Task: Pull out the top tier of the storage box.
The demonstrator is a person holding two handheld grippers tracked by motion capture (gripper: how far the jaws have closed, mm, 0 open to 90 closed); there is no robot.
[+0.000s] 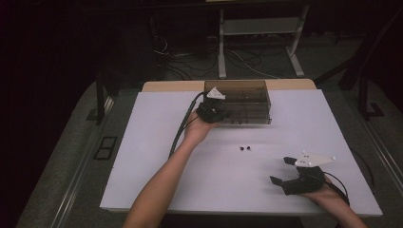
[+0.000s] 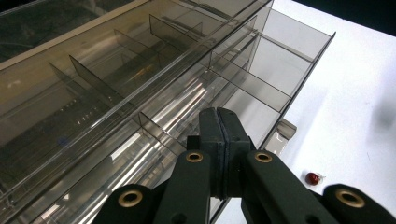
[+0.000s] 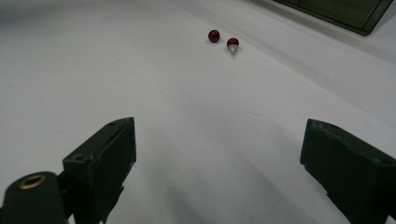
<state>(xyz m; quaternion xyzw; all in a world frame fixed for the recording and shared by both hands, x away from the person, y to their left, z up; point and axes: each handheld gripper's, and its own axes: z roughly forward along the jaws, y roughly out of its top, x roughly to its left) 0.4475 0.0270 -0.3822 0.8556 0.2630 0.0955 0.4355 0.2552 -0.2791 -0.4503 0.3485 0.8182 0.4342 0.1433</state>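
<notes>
The desk [image 1: 142, 156] is a flat rectangular surface with a matte white top. At the middle of its far edge stands the box [image 1: 244, 102], a rectangular organiser of smoke-tinted clear plastic. Thin glossy partitions divide its interior into square and oblong compartments, as the left gripper view shows [image 2: 140, 84].

The left gripper [image 1: 212, 110] sits at the box's near left corner. In the left gripper view its black matte fingers [image 2: 231, 140] are pressed flat against each other at the front wall of the box. Whether the thin plastic edge lies pinched between them cannot be told.

The right gripper [image 1: 281, 171] rests near the desk's near right corner, carrying a grey three-cornered plate. In the right gripper view its blocky fingers [image 3: 100, 163] stand wide apart and hold nothing.

Two earrings [image 1: 246, 148] lie on the bare desk near its centre, between the box and the right gripper. Each is a small, glossy, dark red ball. In the right gripper view [image 3: 232, 44] one shows a short metal post.
</notes>
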